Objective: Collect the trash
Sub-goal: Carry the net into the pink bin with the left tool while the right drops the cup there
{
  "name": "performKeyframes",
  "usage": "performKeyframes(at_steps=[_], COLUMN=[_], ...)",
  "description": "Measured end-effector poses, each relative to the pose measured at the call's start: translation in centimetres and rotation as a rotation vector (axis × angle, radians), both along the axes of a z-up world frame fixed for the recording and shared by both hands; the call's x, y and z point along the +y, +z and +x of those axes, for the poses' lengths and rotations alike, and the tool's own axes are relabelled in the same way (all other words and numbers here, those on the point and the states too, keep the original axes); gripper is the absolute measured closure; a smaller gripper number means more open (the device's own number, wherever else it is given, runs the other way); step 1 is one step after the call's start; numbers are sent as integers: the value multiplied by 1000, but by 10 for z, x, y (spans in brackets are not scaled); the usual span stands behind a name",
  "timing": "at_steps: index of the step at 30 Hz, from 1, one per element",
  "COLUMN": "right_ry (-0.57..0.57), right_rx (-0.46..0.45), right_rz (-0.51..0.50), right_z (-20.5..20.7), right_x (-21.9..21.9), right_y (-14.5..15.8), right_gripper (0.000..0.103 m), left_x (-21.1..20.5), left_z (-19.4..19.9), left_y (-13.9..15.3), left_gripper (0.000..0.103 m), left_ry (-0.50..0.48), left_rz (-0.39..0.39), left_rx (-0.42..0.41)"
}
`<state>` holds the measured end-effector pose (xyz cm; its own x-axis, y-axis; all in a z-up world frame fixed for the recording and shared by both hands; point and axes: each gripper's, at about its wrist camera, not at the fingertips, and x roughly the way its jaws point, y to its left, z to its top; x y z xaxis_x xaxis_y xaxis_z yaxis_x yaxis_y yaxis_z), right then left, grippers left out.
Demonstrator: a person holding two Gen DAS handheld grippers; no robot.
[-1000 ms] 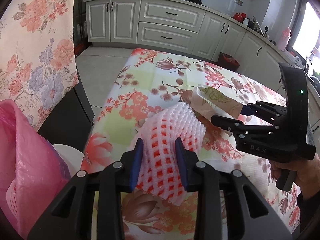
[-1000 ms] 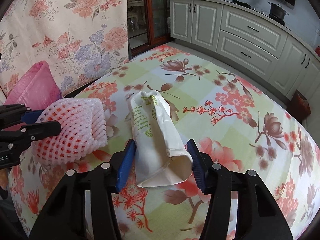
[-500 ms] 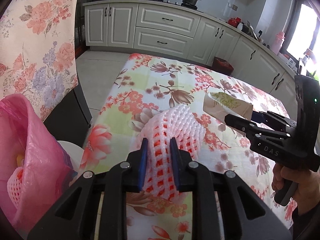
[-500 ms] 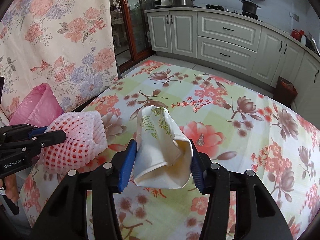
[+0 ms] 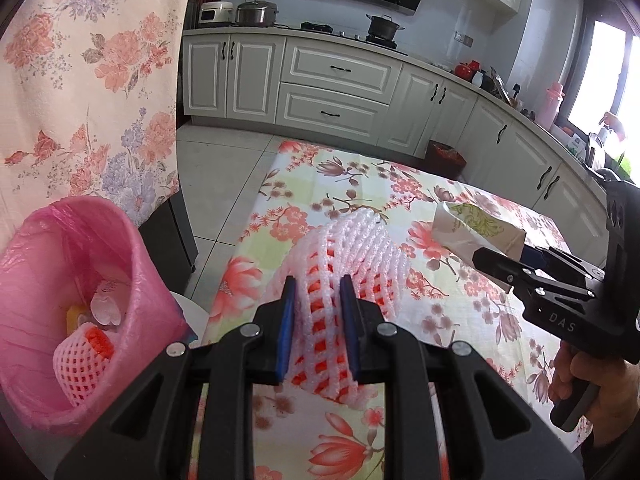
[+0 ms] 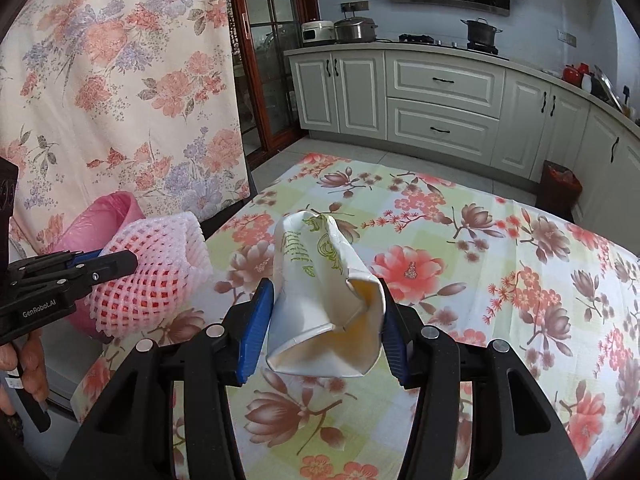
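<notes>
My left gripper [image 5: 318, 320] is shut on a pink foam fruit net [image 5: 348, 264] and holds it above the table's left edge; the net also shows in the right wrist view [image 6: 148, 272]. My right gripper [image 6: 324, 328] is shut on a crushed white paper cup [image 6: 324, 304] with green print, held above the table; the cup also shows in the left wrist view [image 5: 476, 232]. A bin with a pink bag [image 5: 48, 248] stands on the floor left of the table, with another foam net [image 5: 80, 360] and scraps inside.
The table has a floral cloth [image 6: 500, 280]. A floral curtain [image 5: 88, 80] hangs behind the bin. White kitchen cabinets [image 5: 336, 88] line the far wall. A small dark bin [image 6: 560, 188] stands by the cabinets.
Both grippers have risen from the table with their items. The left gripper closed tighter on the foam net, and the pink bin's inside has come into view.
</notes>
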<state>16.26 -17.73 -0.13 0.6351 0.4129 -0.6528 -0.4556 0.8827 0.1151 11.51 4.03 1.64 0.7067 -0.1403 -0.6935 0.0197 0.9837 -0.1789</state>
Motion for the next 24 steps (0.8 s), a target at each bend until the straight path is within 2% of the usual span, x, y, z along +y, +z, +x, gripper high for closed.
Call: performKeyframes(at_steps=[13,24], right_ry=[50,118], right_rx=[-56,-82], right_rz=[-10,-20], right_z=[-33,-50], right_x=[42,91], right_y=[33,52], right_gripper=[54,54], left_x=[61,116], left_z=[-52,-87], left_y=[32,44], left_gripper=[82,82], left_ry=[93,183], left_rz=[-20,-30], left_rx=[-85,-129])
